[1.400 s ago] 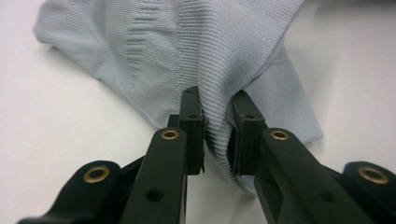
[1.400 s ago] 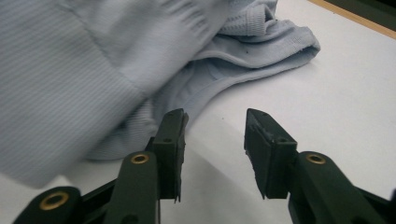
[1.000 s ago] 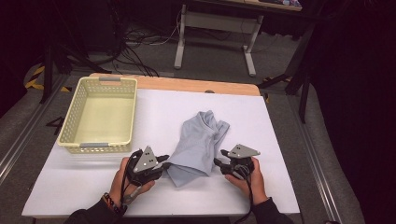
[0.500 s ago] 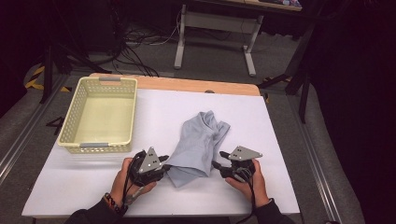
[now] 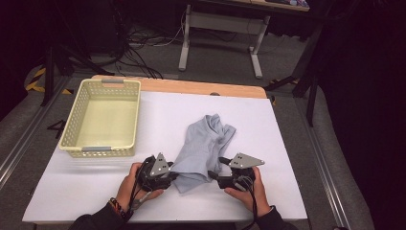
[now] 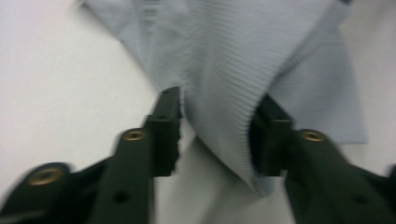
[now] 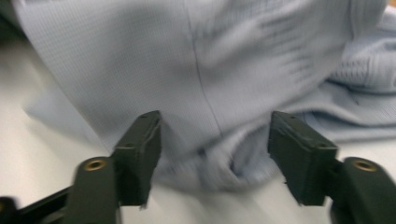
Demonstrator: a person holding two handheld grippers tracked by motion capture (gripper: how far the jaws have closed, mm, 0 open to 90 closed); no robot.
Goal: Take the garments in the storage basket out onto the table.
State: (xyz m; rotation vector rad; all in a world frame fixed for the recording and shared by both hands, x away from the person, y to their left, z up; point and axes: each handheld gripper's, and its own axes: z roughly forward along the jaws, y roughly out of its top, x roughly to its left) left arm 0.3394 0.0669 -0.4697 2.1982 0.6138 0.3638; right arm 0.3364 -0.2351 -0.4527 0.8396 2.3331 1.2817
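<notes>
A light blue-grey garment (image 5: 203,143) lies crumpled on the white table (image 5: 91,191), its near end toward the person. My left gripper (image 5: 173,176) is at the garment's near left corner. In the left gripper view a ribbed fold of the garment (image 6: 224,70) hangs between the jaws of my left gripper (image 6: 217,135), which stand apart. My right gripper (image 5: 214,175) is at the near right corner. My right gripper (image 7: 215,149) has its jaws wide apart, with the garment (image 7: 210,60) bunched between and beyond them.
A pale yellow plastic basket (image 5: 95,149) stands at the table's left, holding nothing. A wooden strip (image 5: 191,87) runs along the table's far edge. Bare white tabletop lies right of the garment and along the front.
Both grippers have slid inward toward the garment's near corners, and cloth now lies between each pair of jaws. The garment itself has hardly shifted.
</notes>
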